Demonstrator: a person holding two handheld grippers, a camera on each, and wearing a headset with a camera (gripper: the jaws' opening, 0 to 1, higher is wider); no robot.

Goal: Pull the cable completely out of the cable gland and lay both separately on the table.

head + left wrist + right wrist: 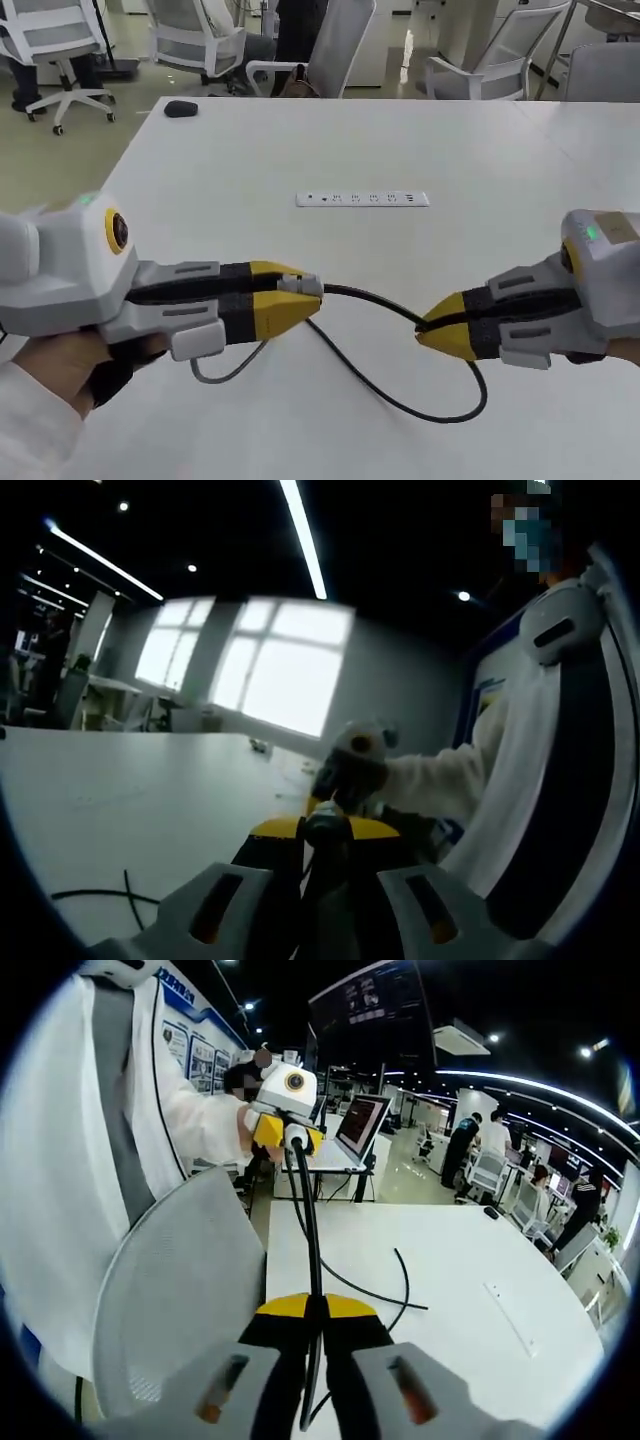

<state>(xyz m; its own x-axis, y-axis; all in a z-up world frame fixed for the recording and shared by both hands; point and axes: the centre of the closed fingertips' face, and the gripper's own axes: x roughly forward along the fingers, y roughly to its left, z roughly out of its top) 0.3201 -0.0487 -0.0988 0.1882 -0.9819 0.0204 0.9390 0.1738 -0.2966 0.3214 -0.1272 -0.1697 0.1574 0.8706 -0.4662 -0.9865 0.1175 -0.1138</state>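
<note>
Cable [372, 298] runs in a short black span from the gland [300, 285] to the right gripper [428, 330]. It then loops down across the white table [420, 140] and back under the span. The left gripper [308, 297] has its yellow jaws closed on the pale gland, with the cable entering the gland's end. The right gripper's jaws are pinched tight on the cable. In the right gripper view the cable [305, 1210] runs straight from them to the gland [295, 1140] in the other gripper. A thin grey wire [230, 370] curls below the left gripper. A power strip [362, 199] lies further back on the table.
</note>
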